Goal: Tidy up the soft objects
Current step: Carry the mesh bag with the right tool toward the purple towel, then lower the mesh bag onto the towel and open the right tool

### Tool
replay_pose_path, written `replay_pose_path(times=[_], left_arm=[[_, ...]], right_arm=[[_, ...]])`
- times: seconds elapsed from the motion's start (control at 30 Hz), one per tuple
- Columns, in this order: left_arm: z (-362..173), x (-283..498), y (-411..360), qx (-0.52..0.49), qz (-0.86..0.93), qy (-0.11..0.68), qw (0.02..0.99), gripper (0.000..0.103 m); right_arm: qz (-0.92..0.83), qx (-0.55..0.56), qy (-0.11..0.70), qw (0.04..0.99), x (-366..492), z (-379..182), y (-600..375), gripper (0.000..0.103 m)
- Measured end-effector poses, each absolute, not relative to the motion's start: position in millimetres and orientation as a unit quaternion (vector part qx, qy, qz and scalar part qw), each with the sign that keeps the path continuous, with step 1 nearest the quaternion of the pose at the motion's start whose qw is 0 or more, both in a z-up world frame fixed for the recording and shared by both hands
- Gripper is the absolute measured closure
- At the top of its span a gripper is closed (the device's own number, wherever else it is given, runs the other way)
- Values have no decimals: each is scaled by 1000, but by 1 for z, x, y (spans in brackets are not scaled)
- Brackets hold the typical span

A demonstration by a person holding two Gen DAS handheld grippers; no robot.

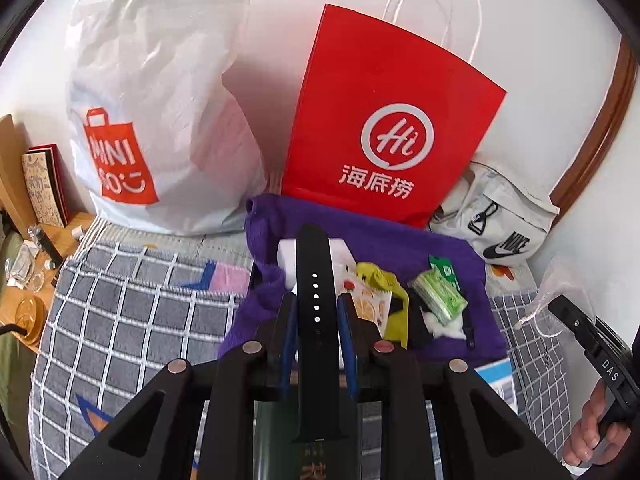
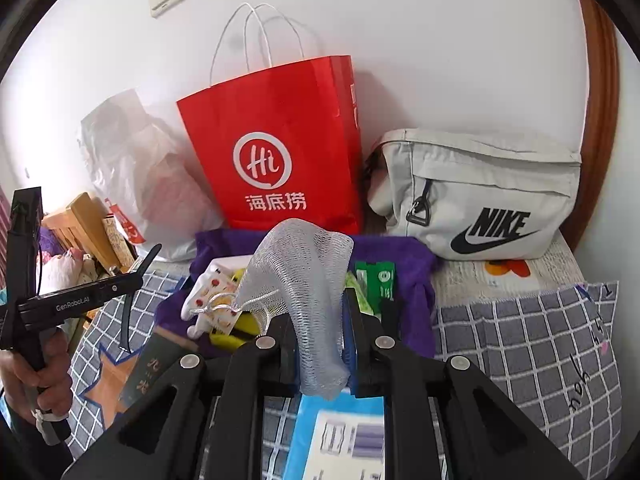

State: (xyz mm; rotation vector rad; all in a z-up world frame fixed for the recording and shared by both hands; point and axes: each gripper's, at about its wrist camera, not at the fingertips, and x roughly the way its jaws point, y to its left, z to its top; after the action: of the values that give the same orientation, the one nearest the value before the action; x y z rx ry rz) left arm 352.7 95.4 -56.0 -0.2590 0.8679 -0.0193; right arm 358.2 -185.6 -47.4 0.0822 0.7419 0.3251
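We see left tool (image 1: 317,312) clamped on black watch strap (image 1: 315,300), held above purple towel (image 1: 448,248) at bed's back edge. Right tool (image 2: 320,320) clamped on white mesh pouch (image 2: 308,276), which hides items behind. Small things on towel partly covered, hard to identify.

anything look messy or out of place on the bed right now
Nothing is spilled or damaged. The small items on the purple towel lie in a jumble, with white cotton fluff loose beside the green packet. The left gripper holds a black strap, the right gripper a mesh pouch.
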Motion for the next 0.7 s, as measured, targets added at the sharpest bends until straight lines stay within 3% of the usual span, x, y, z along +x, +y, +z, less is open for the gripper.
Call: replay_pose_path(times=[0.4, 0.7], left_arm=[[-63, 397, 91, -124, -14, 419, 899, 83], [-89, 422, 105, -137, -15, 437, 889, 83]], right_arm=[[149, 53, 365, 917, 408, -59, -191, 87], [139, 60, 407, 901, 440, -107, -192, 87]])
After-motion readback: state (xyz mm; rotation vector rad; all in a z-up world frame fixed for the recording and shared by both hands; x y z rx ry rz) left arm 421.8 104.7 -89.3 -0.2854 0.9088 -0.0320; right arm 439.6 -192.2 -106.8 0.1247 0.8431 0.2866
